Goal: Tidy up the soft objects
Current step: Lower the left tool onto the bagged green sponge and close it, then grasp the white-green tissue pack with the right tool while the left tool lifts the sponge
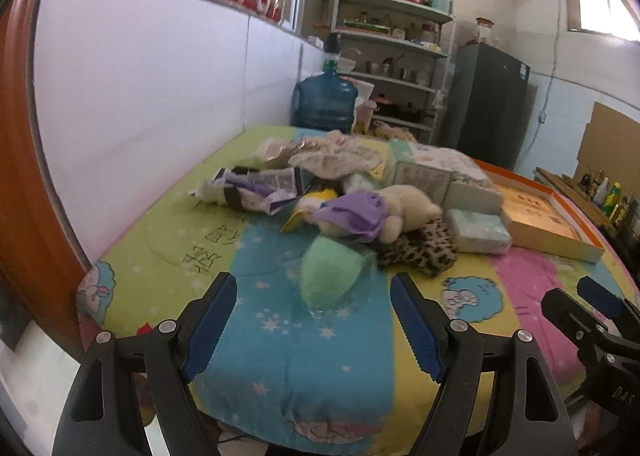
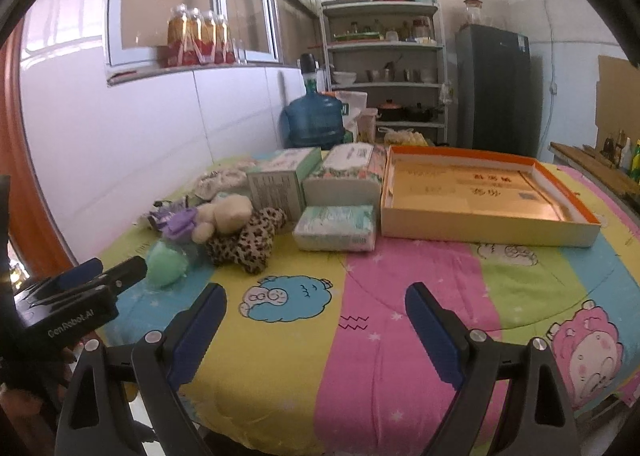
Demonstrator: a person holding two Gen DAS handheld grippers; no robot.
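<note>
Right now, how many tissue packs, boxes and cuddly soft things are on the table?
Tissue packs: 3 - top, middle, front
Boxes: 2 - green carton, orange tray box
Cuddly soft things: 3 - cream plush, leopard cloth, green puff
Total: 8

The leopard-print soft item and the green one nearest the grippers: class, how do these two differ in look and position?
The leopard-print item is patterned with dark spots on tan; the green item is one plain pale colour. The green item looks wrapped in clear plastic; the leopard-print item shows no wrap. The cream plush toy lies against the leopard-print item, while nothing rests on the green item, which lies nearer the table's front edge. Both lie on the colourful cloth, ungripped.
</note>
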